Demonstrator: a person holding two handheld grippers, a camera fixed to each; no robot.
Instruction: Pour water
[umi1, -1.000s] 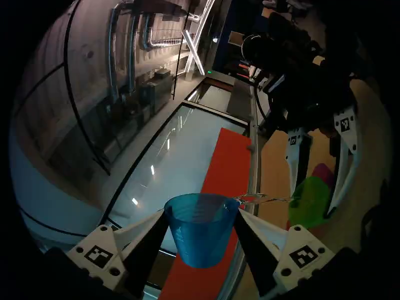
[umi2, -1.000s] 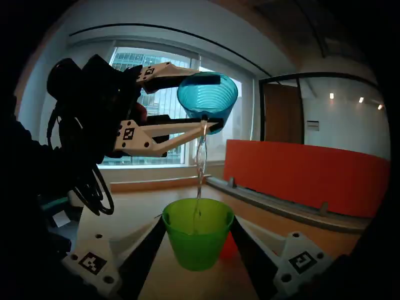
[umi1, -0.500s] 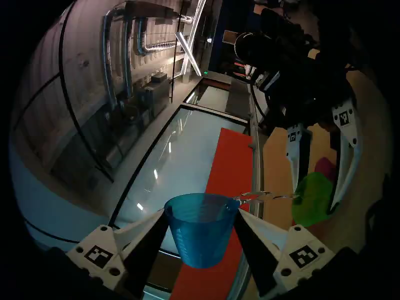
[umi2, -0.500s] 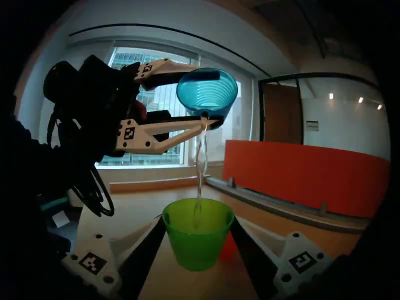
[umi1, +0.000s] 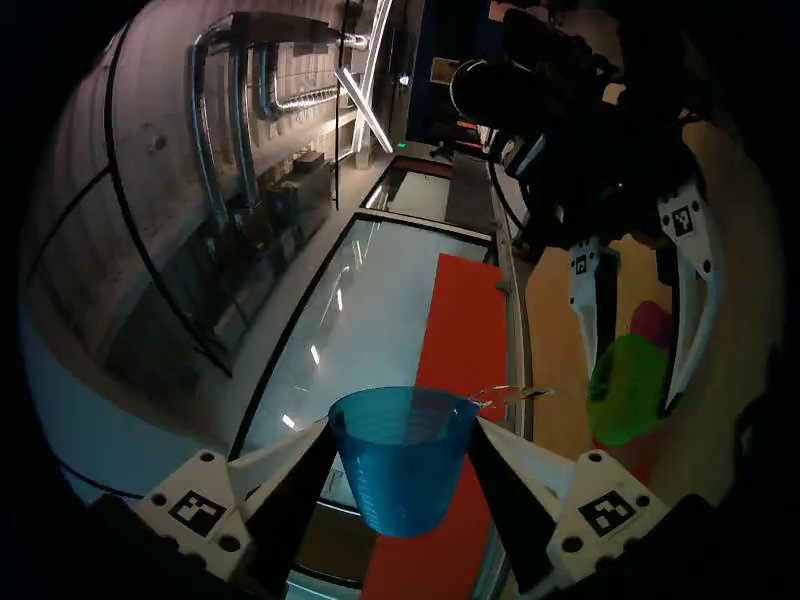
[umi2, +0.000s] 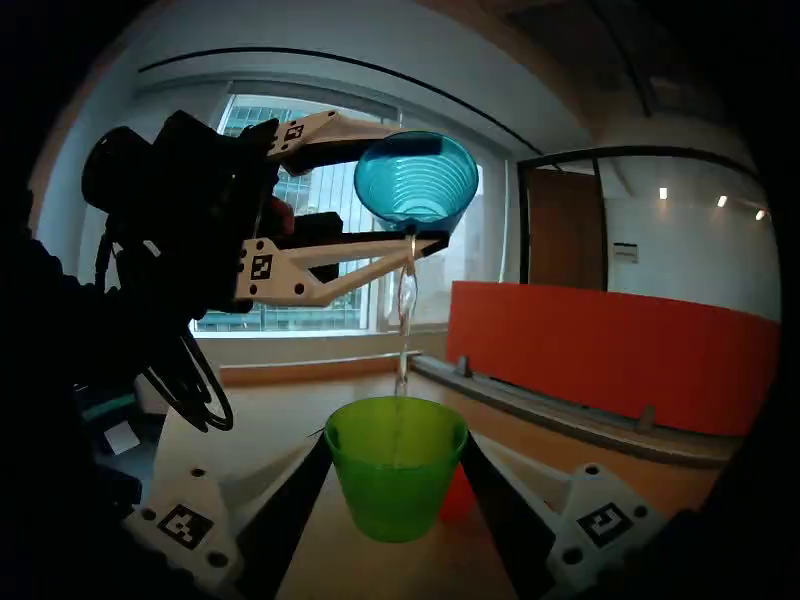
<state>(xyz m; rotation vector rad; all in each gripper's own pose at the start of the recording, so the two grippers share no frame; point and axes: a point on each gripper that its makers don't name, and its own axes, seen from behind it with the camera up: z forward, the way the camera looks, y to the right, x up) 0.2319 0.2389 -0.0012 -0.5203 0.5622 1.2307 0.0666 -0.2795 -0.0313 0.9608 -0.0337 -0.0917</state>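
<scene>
Left tool (umi1: 401, 445) pinches the blue cup (umi1: 402, 470) between both fingers, tipped on its side directly above the green cup (umi2: 397, 470). Right tool (umi2: 396, 455) is clamped on the green cup, both fingers pressing, cup upright. A thin water stream (umi2: 403, 320) drops from the blue cup's lip into the green cup, near its middle. Recommendation: hold the green cup level and steady. Add tilt to the blue cup gradually, with its lip centred above the green cup. Judged risk: splash past its rim.

blue cup (umi2: 415, 180) tipped | water stream (umi2: 403, 310) falling | green cup (umi2: 397, 480) upright below
</scene>
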